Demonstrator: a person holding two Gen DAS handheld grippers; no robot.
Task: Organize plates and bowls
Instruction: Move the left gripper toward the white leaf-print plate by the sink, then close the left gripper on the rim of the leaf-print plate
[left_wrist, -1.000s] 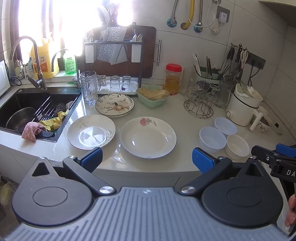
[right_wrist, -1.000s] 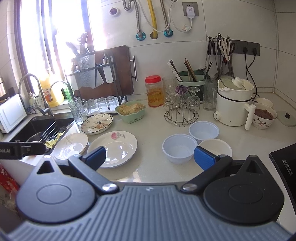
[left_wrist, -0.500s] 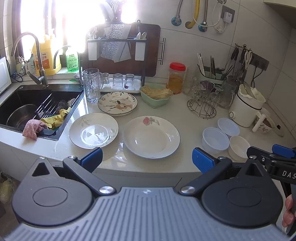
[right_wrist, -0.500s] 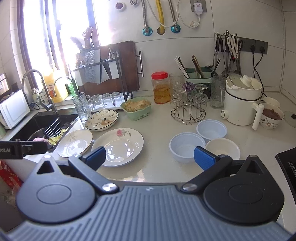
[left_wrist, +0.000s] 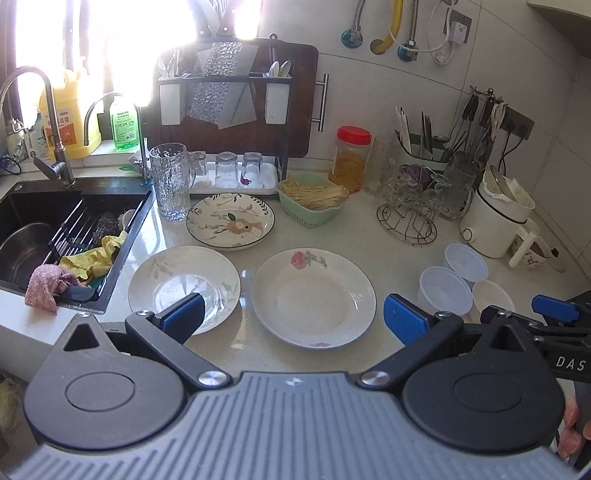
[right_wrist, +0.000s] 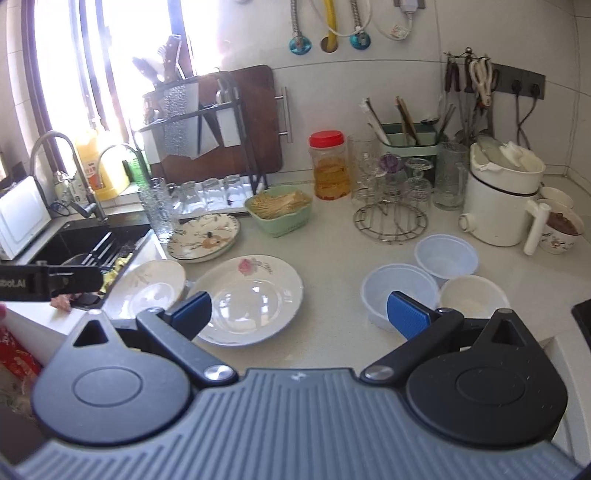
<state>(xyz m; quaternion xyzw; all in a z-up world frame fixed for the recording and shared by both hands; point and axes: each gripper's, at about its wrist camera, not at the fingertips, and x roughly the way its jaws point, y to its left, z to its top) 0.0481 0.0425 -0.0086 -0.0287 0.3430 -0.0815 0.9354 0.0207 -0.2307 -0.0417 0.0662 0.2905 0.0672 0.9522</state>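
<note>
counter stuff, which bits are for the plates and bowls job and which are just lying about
For the job: rose plate, leaf-print plate, deer-pattern plate, two clear plastic bowls, white bowl.

Lying about: glass mug, green basket, red-lidded jar, white cooker.

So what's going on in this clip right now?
A person holds a hand-held gripper in each hand over a kitchen counter. The left hand-held gripper and the right hand-held gripper are both open and holding nothing. Three plates, among them the rose plate, lie separately, and three small bowls sit clustered to the right. Nothing is stacked yet.
</note>
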